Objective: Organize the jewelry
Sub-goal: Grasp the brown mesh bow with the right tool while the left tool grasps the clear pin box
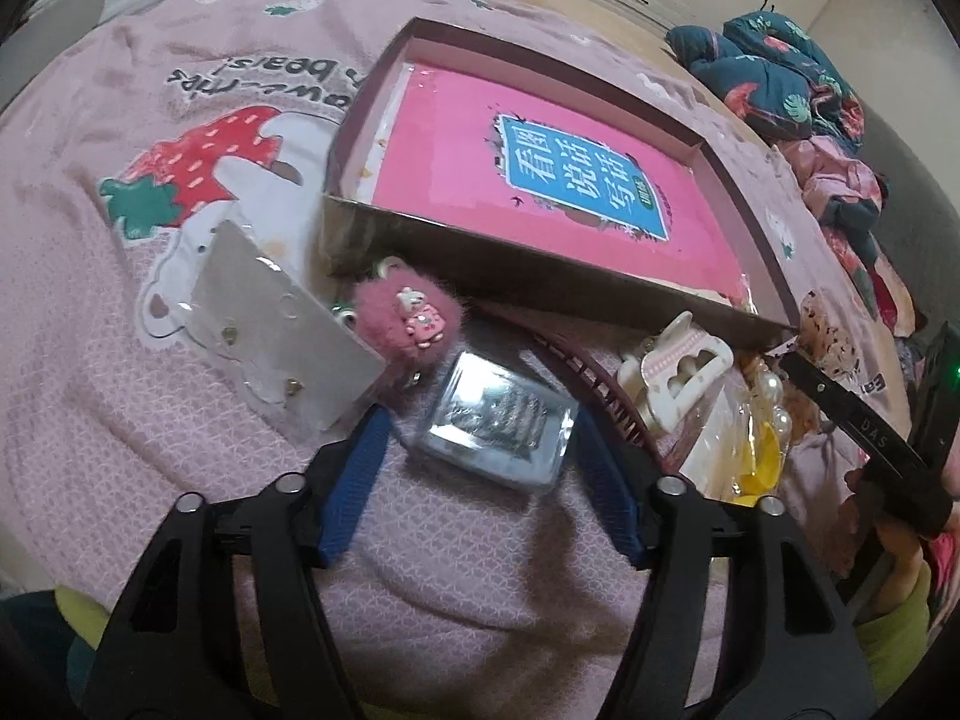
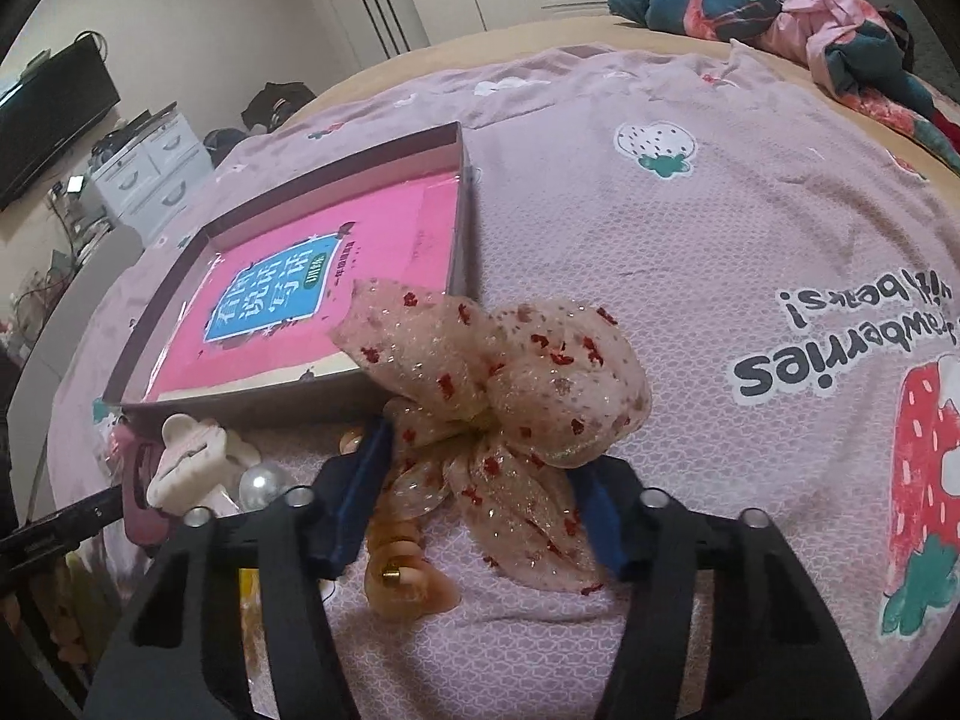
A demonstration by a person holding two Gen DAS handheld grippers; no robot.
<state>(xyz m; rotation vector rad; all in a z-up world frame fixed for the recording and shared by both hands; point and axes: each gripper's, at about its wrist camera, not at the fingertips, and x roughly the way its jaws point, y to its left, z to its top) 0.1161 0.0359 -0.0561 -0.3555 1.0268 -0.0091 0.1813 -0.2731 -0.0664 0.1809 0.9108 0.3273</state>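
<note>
A shallow, dark-walled cardboard box [image 1: 528, 252] with a glossy pink book [image 1: 540, 180] flat inside it lies on a pink waffle-textured blanket [image 1: 120, 360] printed with strawberries; every other item sits just off its near wall.

In the left wrist view, the left gripper [image 1: 480, 438] has its 2 blue fingers spread on either side of a small clear plastic case [image 1: 498, 420] with dark contents; the pads stand close to its edges, but whether they press on it cannot be told. Just beside the box's near wall lie a fluffy pink pom-pom charm [image 1: 402, 318] bearing a tiny rabbit figure, a silvery card in clear plastic [image 1: 282, 330] carrying small studs, a dark toothed headband [image 1: 576, 384], a cream claw clip [image 1: 678, 366] and large pearl-like beads [image 1: 774, 402].

The right wrist view alone shows the right gripper [image 2: 480, 480], its 2 blue fingers closed against a sheer beige gauze bow [image 2: 510, 384] flecked with red, pinching it near the knot at the box's near corner. A glossy amber coiled hair tie [image 2: 408, 576] lies under the bow, and the claw clip appears left of it with one bead
</note>
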